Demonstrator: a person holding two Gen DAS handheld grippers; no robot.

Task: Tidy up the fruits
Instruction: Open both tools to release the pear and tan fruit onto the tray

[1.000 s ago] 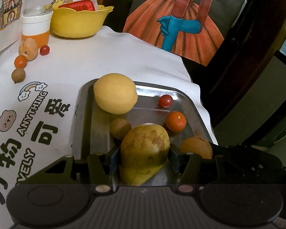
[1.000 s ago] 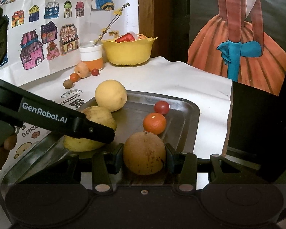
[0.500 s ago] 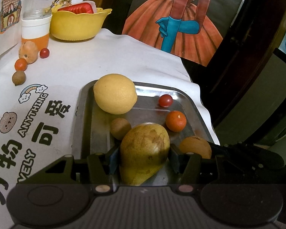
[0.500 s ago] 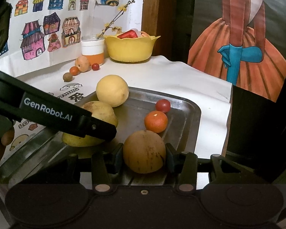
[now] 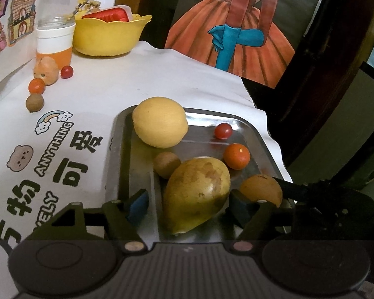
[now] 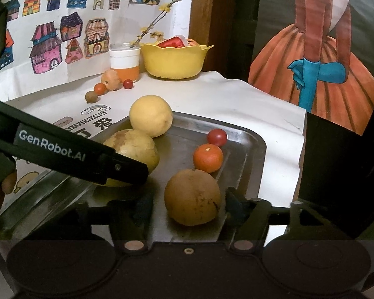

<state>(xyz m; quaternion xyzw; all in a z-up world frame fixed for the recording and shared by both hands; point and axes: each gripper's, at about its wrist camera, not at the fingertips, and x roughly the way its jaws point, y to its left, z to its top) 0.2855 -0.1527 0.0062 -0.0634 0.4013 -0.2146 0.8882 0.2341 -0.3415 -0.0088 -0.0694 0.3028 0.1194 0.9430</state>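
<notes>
A metal tray [image 5: 202,127] [image 6: 249,164] holds a large yellow round fruit [image 5: 160,122] [image 6: 150,115], a cherry tomato [image 5: 223,131] [image 6: 217,137], a small orange [image 5: 236,156] [image 6: 208,158] and a small brown ball [image 5: 166,165]. My left gripper [image 5: 188,205] is open, its pads apart from the speckled pear [image 5: 199,191] [image 6: 134,149] lying between them on the tray. My right gripper [image 6: 187,206] is open around a round brown fruit [image 6: 193,196] [image 5: 260,190], with gaps on both sides.
On the white cloth at the back stand a yellow bowl [image 5: 109,35] [image 6: 174,61] and a jar [image 5: 54,39]. Several small fruits [image 5: 37,87] lie by the jar. The left gripper's black body [image 6: 62,149] crosses the right wrist view. The table edge runs just right of the tray.
Both grippers have opened: the left let go of the pear, the right let go of the brown fruit. Both fruits now rest on the tray.
</notes>
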